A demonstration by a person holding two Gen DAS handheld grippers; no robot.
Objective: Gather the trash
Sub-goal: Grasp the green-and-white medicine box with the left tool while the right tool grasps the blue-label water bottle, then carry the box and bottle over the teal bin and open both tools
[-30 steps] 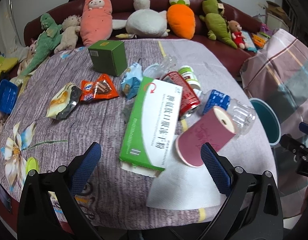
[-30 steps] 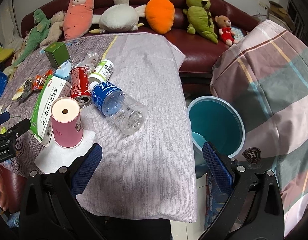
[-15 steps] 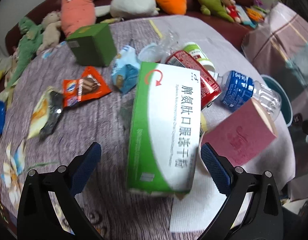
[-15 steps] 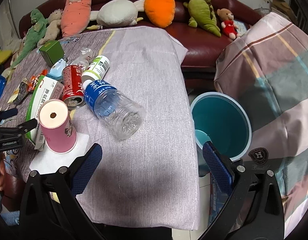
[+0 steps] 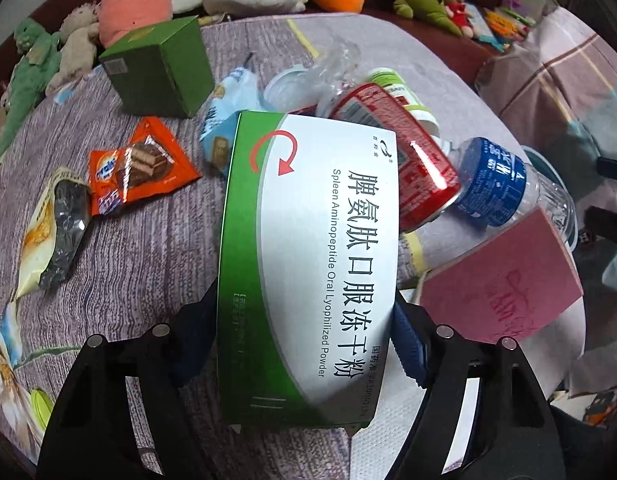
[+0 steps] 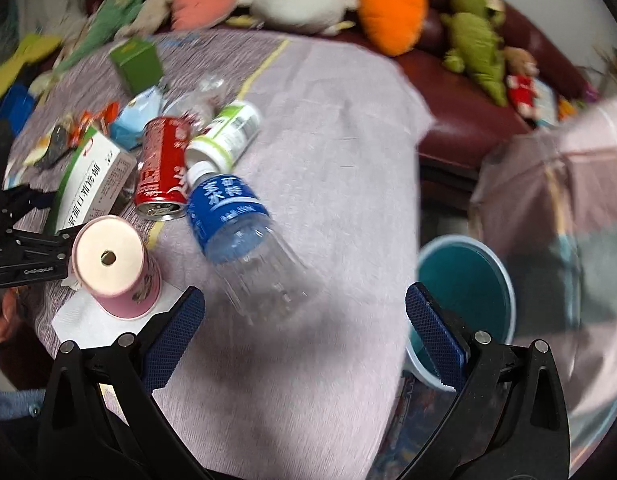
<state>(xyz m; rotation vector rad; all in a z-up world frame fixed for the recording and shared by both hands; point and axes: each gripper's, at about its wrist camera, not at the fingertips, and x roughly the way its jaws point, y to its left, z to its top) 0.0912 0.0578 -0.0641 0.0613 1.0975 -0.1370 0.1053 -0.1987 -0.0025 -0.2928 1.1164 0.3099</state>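
Observation:
A green and white medicine box (image 5: 312, 264) lies on the purple tablecloth. My left gripper (image 5: 304, 332) has its blue pads against both long sides of the box. The box also shows in the right wrist view (image 6: 90, 184). Beside it lie a red can (image 5: 400, 152), a blue-labelled clear bottle (image 6: 244, 240), a white and green bottle (image 6: 228, 136) and a pink paper cup (image 6: 116, 268) upside down on a white napkin (image 6: 84, 320). My right gripper (image 6: 304, 320) is open and empty, above the table edge near the clear bottle. A teal bin (image 6: 464, 292) stands on the floor to the right.
An orange snack wrapper (image 5: 136, 168), a yellow wrapper (image 5: 52, 232), a light blue packet (image 5: 228, 116) and a green carton (image 5: 156, 68) lie further back. Plush toys (image 6: 300, 0) line the dark red sofa. A plaid blanket (image 6: 556, 208) hangs at the right.
My left gripper moved forward over the medicine box and closed its pads on its sides. My right gripper swung left and forward toward the clear bottle, still open.

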